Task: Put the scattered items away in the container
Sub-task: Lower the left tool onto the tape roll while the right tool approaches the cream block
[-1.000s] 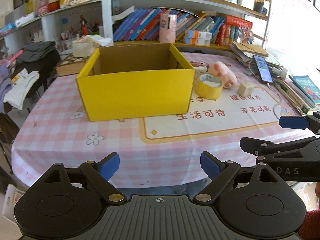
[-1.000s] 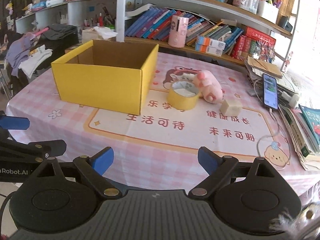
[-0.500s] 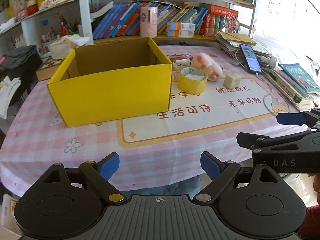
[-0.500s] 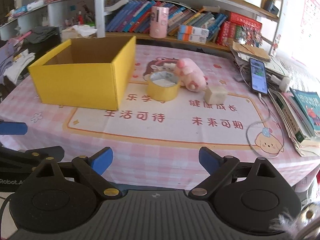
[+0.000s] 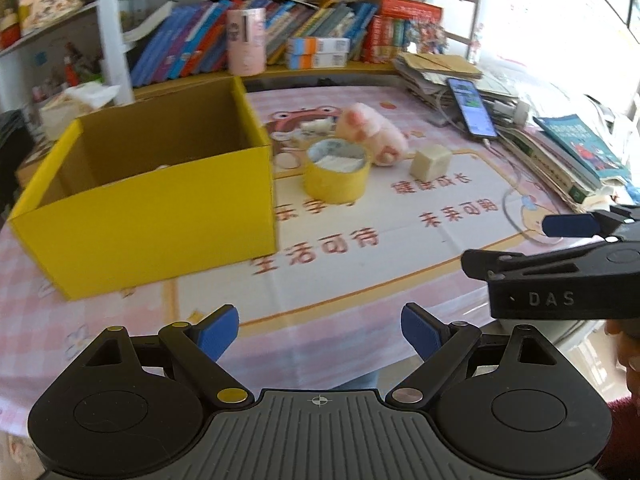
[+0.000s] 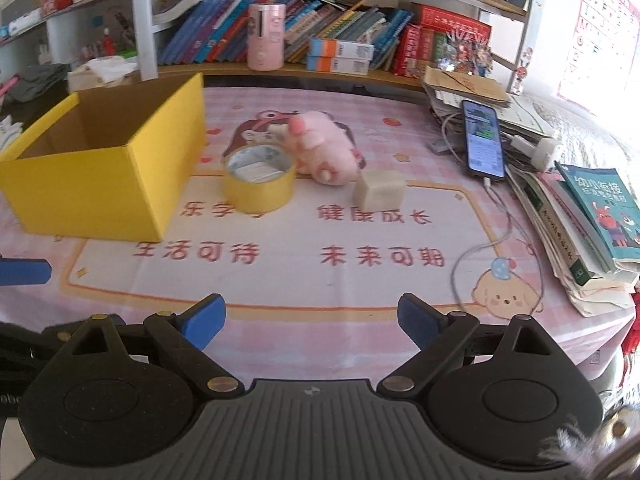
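While both tongs [image 5: 320,332] [image 6: 310,318] gape wide, empty: tape roll [image 6: 259,184], pink plush [image 6: 320,148], cube [image 6: 379,190] beside yellow box [image 6: 100,184].

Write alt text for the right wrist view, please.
The open right gripper, holding nothing, hovers over a pink checked table. Ahead sit an open yellow box on the left, then a yellow tape roll, a pink plush toy and a pale cube. A phone lies on stacked books to the right.

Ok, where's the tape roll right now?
In the right wrist view the tape roll stands on the table between the yellow box and the pink plush.
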Available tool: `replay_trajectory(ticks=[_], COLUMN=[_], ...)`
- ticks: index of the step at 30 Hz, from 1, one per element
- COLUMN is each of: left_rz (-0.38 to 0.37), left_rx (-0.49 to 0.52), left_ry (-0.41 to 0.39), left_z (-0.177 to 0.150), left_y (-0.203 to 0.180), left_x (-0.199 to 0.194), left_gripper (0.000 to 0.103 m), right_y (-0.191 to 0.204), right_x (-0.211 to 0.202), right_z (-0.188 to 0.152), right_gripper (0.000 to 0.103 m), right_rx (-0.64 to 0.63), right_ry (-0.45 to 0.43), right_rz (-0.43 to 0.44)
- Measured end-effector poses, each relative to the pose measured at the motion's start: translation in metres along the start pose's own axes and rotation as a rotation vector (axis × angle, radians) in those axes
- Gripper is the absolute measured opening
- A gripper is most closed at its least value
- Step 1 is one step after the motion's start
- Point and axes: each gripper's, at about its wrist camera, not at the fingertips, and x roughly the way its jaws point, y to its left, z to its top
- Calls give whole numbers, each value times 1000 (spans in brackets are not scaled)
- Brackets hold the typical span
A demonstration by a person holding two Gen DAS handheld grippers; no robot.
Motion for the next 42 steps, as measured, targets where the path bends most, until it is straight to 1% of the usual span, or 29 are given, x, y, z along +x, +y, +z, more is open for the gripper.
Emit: replay_trajectory(ticks=[4,10,14,18,24,31,35,39,42], left_rz=[-21,-37,-49,-39,20,132,184,217,246], left_rx=[23,17,6,-2,-26,-68,-77,-47,-20], left_ry=[6,10,19,19,24,16,37,71,84], left_z=[12,31,44,57,77,100,109,115,119], left_y=[-12,-24,-32,-41,-50,-51,-52,-55,-55], left_x=[16,38,53,66,90,120,142,164,178], left_gripper=[90,90,90,90,90,90,90,90,90], right_y=[-15,-32,-45,-59,-79,-92,-101,-108,-110], right_x=[11,32,46,60,87,123,146,171,184], right_z=[8,26,39,52,74,97,107,111,115], right_gripper=[94,94,93,92,91,90,89,86,85], right_rx=[7,-14,-32,-45,-62,-119,-129,-125,-129], right_ry=[10,22,28,27,36,49,74,131,152], right_rz=[-15,-20,-11,12,56,127,161,202,228])
